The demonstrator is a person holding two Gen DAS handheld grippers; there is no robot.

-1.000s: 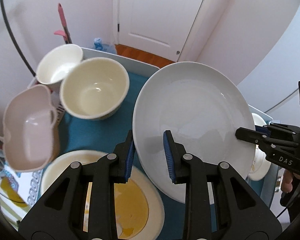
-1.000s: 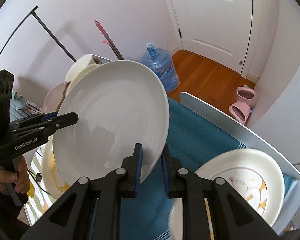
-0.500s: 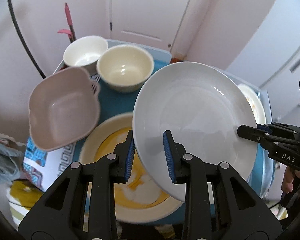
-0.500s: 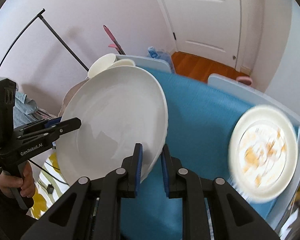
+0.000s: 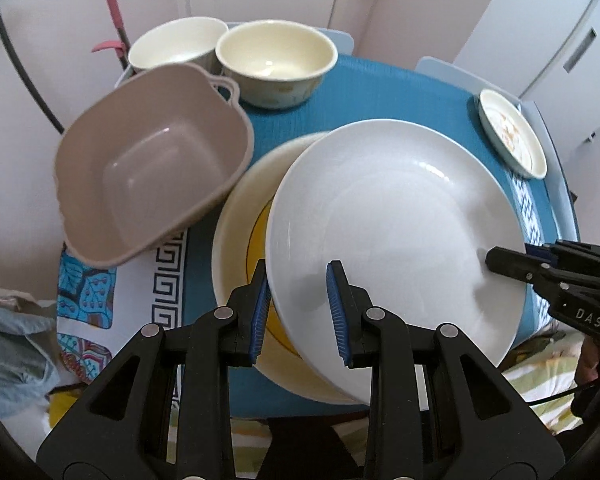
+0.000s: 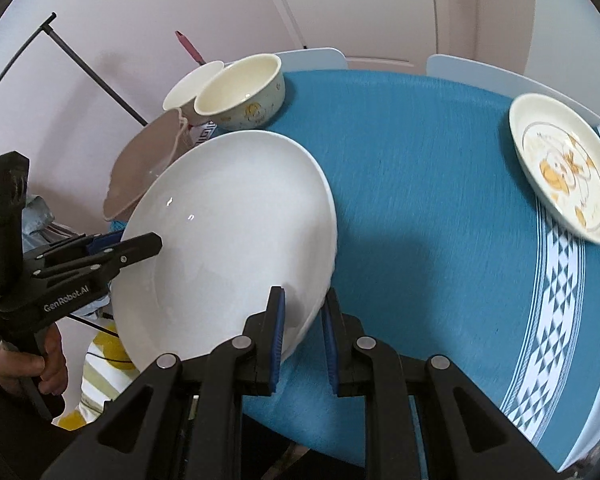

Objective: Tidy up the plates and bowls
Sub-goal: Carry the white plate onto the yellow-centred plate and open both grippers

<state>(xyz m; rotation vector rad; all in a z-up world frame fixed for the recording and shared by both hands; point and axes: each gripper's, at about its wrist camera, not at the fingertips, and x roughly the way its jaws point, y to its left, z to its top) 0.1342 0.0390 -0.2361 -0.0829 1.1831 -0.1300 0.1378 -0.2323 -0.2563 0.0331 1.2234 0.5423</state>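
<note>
A large plain white plate (image 5: 396,232) hangs tilted above the blue tablecloth (image 6: 420,200), gripped on two sides. My left gripper (image 5: 298,312) is shut on its near-left rim. My right gripper (image 6: 302,332) is shut on the opposite rim of the white plate (image 6: 228,232). Under it lies a cream plate with a yellow pattern (image 5: 240,240), mostly covered; whether the two touch I cannot tell. Two cream bowls (image 5: 276,60) (image 5: 176,44) stand at the table's far left. A small patterned plate (image 6: 564,168) sits at the right edge.
A beige square basin (image 5: 152,176) with handles overhangs the table's left edge beside the cream plate. A person's hand (image 6: 40,364) holds the left gripper's handle. A pale chair back (image 6: 312,60) stands beyond the table. Bare blue cloth lies between the held plate and the small plate.
Both grippers carried the white plate together across the table, and it now hangs over the yellow-patterned plate. The bowls and basin appear farther off. Both grips stayed shut.
</note>
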